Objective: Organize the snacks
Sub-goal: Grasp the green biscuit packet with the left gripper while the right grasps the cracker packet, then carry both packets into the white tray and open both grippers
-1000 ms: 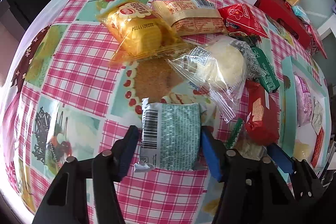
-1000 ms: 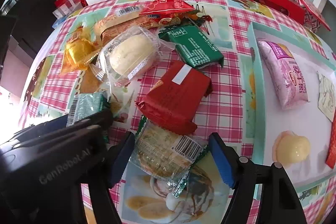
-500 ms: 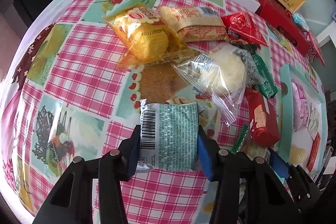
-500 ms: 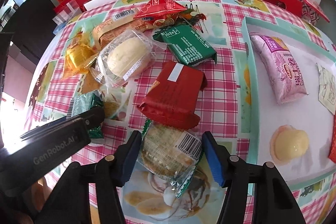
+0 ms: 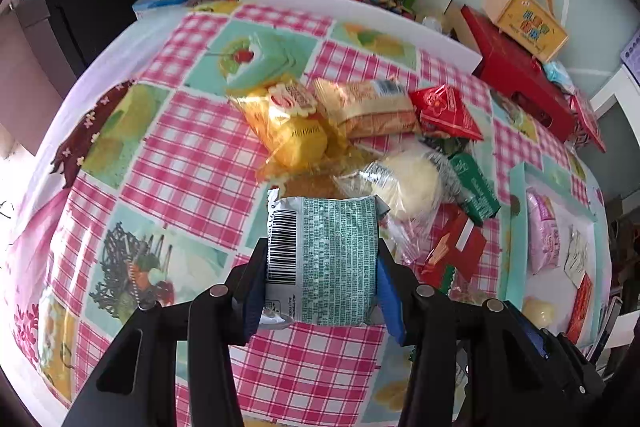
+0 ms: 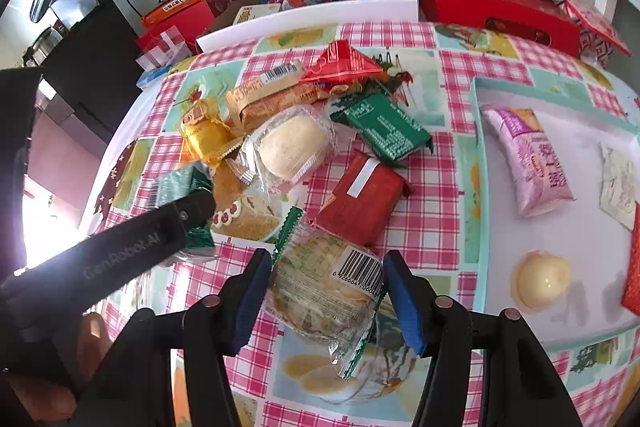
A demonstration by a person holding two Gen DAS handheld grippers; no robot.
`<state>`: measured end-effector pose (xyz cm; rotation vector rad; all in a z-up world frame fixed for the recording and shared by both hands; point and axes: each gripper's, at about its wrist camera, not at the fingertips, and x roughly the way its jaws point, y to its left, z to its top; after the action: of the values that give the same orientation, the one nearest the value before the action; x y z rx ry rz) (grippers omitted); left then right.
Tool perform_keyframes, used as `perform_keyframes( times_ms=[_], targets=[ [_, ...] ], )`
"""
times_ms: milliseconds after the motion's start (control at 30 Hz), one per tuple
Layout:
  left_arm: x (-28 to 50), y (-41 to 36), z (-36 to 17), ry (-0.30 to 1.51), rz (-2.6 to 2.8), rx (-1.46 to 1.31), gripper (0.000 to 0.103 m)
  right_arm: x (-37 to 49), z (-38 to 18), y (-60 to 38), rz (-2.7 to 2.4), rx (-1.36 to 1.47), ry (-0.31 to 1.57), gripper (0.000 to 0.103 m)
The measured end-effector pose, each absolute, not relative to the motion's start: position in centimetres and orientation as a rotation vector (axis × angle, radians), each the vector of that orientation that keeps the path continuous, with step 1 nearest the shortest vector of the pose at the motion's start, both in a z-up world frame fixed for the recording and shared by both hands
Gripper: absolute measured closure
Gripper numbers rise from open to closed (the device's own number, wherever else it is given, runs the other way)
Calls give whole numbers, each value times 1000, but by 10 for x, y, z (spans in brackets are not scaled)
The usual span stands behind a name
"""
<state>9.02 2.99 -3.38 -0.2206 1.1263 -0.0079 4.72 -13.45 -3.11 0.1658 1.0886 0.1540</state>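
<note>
Step in hand, by my read: double pick, both packets gripped, transfer to the tray not started.

Left gripper (image 5: 322, 267): blue pads clamped on both long edges of the green-printed silver packet (image 5: 328, 261), barcode side up. It appears clear of the tablecloth (image 5: 192, 163).

Right gripper (image 6: 326, 291): jaws closing the last bit onto the clear-wrapped pastry packet (image 6: 320, 291); pads already press its sides, wrapper tail hanging loose below. Holding it.

Landmark: the tray (image 6: 476, 163), teal-rimmed with a white floor, to the right of the snack pile in both views.

- In the tray: pink-purple packet (image 6: 528, 163) near the far-left corner, round pale jelly cup (image 6: 542, 283) near the front edge, pale flat sachet (image 6: 618, 187) and a red packet (image 6: 634, 267) at the right, both cut by the frame.
- Left of the tray, on the cloth: red packet with a white strip (image 6: 364, 199) nearest, dark green packet (image 6: 384, 131) behind it, clear-wrapped round bun (image 6: 292, 147), yellow packet (image 6: 204, 133), tan long packet (image 6: 272, 95), red triangular packet (image 6: 344, 65) further left and back.
- Both held packets sit left of the tray, on the near side of the pile.

Next move calls for carrying both rightward over the teal rim and setting them on bare white floor between the pink-purple packet and the jelly cup. Risk: the crinkly pastry wrapper may slip, and its tail could catch the rim.
</note>
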Motion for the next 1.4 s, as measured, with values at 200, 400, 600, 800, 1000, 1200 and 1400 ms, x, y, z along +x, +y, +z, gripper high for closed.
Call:
perform_keyframes(
  times_ms=[200,400,600,800,1000,1200,1400],
  targets=[
    [92,16,-21,1084,-25,-202,53,46,-22,-143,111,173,1056,42],
    [95,-25,-7,1042,-113,-137,53,44,-9,-186,-18,219,1006,42],
    [90,-80,1,1023,-244,-45,53,38,-1,-246,-179,282,967,42],
    [84,-122,-8,1054,-325,33,53,28,-2,-304,-355,332,950,42],
    [84,-169,-8,1049,-413,108,53,18,-13,-350,-489,389,952,42],
    [88,-217,-15,1057,-504,173,53,14,-22,-373,-530,429,961,42],
    [88,-247,-26,1077,-550,190,52,7,-25,-389,-575,451,957,42]
  ],
)
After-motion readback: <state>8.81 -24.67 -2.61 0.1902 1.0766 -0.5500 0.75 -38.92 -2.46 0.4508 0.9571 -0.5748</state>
